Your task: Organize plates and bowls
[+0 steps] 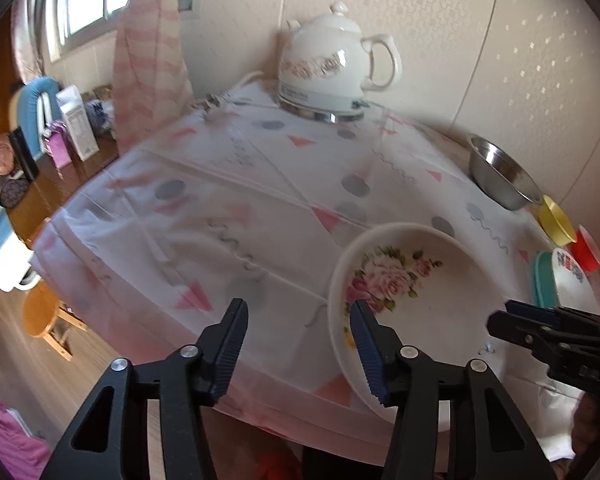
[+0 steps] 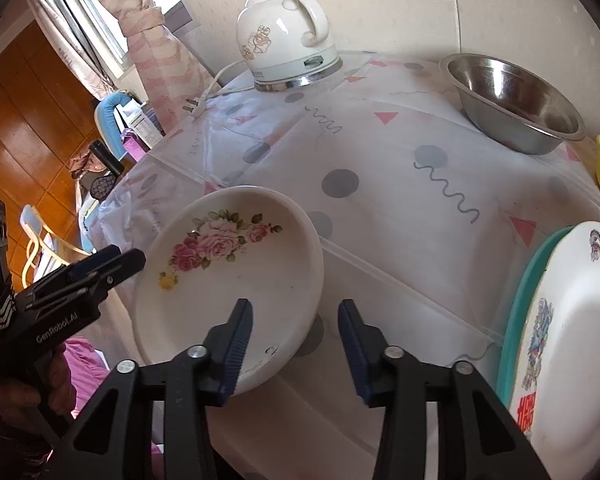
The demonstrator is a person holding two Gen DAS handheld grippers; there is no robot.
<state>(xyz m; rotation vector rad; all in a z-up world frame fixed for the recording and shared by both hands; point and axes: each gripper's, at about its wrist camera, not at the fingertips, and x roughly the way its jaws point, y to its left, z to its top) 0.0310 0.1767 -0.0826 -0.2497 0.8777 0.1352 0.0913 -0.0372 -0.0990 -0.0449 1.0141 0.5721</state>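
A white bowl with pink roses lies on the patterned tablecloth near the table's front edge. My left gripper straddles the bowl's left rim, one finger over the inside and the other well outside. It is open and its pads are not pressing. My right gripper straddles the opposite rim in the same way, also open. A steel bowl stands at the back right.
A white electric kettle stands at the back, its plug loose on the cloth. On the right are a yellow bowl, a red bowl and a printed white dish on a teal plate.
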